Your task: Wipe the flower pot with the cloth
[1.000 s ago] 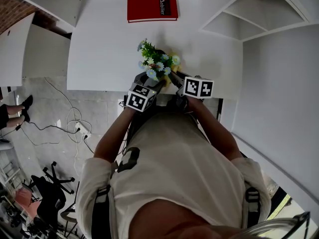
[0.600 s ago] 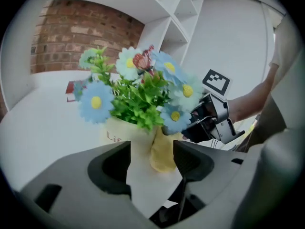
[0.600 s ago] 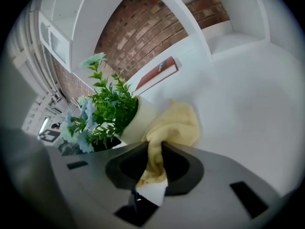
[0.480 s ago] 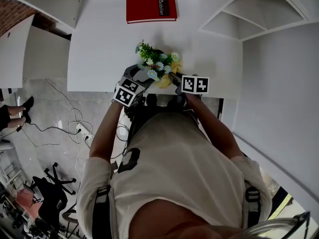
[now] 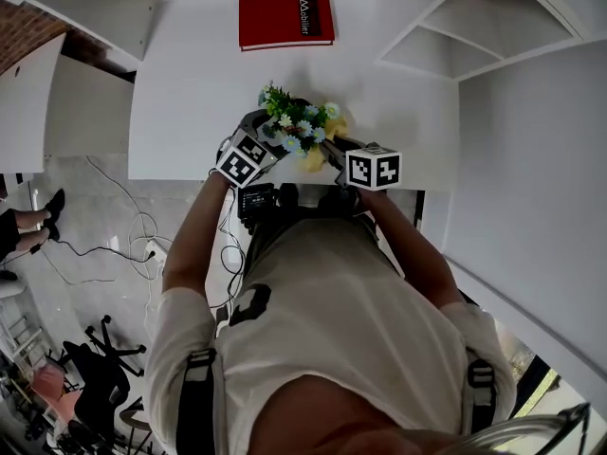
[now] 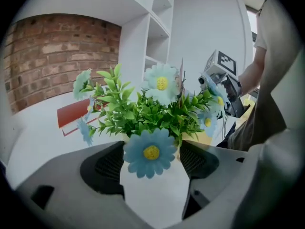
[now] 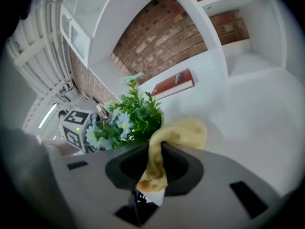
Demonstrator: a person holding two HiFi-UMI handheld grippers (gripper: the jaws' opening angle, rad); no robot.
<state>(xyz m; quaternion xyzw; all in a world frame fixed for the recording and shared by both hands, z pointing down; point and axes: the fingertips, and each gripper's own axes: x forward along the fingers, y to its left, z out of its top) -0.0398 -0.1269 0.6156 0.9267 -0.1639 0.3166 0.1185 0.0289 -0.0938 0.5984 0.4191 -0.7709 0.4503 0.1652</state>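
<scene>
A white flower pot (image 6: 153, 194) with green leaves and blue-and-white flowers (image 5: 296, 121) stands near the white table's front edge. My left gripper (image 6: 153, 159) straddles the pot from the left. Its jaws are opening, with the pot between the pads and no clear press on it. My right gripper (image 7: 157, 156) is shut on a yellow cloth (image 7: 183, 130), which bunches out past the jaws against the pot's right side, just under the leaves (image 7: 133, 116). In the head view the cloth (image 5: 313, 159) shows between the two marker cubes, and the pot itself is hidden under the flowers.
A red book (image 5: 285, 19) lies at the back of the white table (image 5: 190, 93). White shelving (image 5: 446, 36) rises at the right and a brick wall (image 6: 52, 56) stands behind. Cables and an office chair are on the floor below the table's front edge.
My left gripper has shifted left and toward the table and rolled, and its jaws stand wider. The plant has moved slightly left. The right gripper keeps the cloth and has hardly moved.
</scene>
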